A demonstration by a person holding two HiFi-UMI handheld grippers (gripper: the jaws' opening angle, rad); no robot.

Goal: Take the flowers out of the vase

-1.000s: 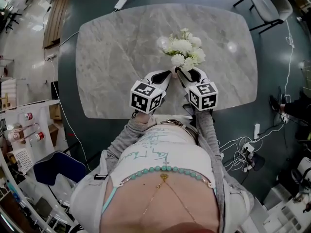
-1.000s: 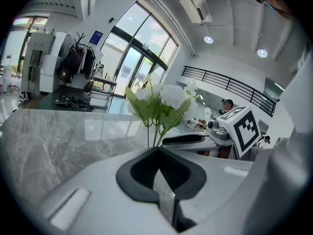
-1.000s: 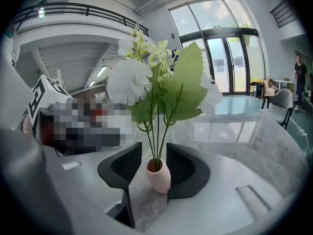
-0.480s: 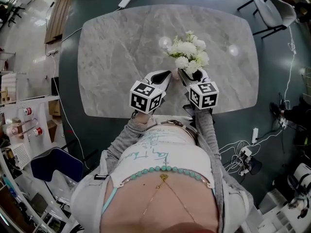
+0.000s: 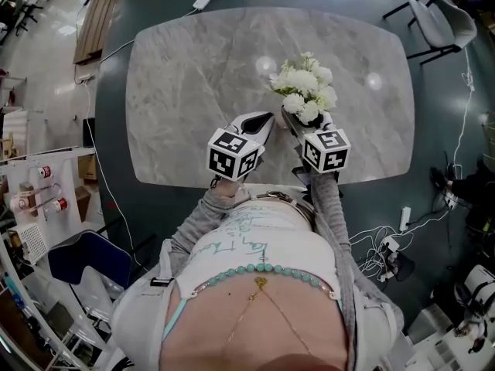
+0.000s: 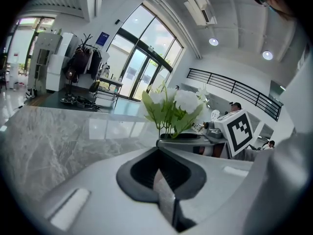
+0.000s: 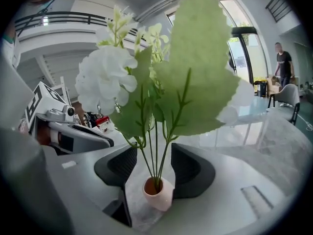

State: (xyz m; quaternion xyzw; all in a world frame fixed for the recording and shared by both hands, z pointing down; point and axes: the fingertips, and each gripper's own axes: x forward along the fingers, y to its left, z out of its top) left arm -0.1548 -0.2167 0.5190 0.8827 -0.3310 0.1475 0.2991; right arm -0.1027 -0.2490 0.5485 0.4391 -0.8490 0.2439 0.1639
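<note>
the right gripper [image 7: 154, 156] was found spread, just opened, the vase [image 7: 159, 195] of flowers [image 7: 105, 80] between its jaws on the table [image 5: 193, 68], the left gripper [image 6: 158, 174] pressed together; tipping was judged likely if the flowers were pulled with the vase unheld.

A grey marble table [image 5: 193, 91] bears a small pink vase [image 7: 157, 192] holding white flowers [image 5: 304, 91].

bright even daylight here, glare pouring through the tall glass windows [image 6: 146, 48], round ceiling spotlights [image 6: 213, 41] glowing, two hot spots on the grey marble tabletop [image 5: 193, 91], fisheye bend and black corners in both gripper views, big green leaf [image 7: 200, 67] close up and soft
</note>
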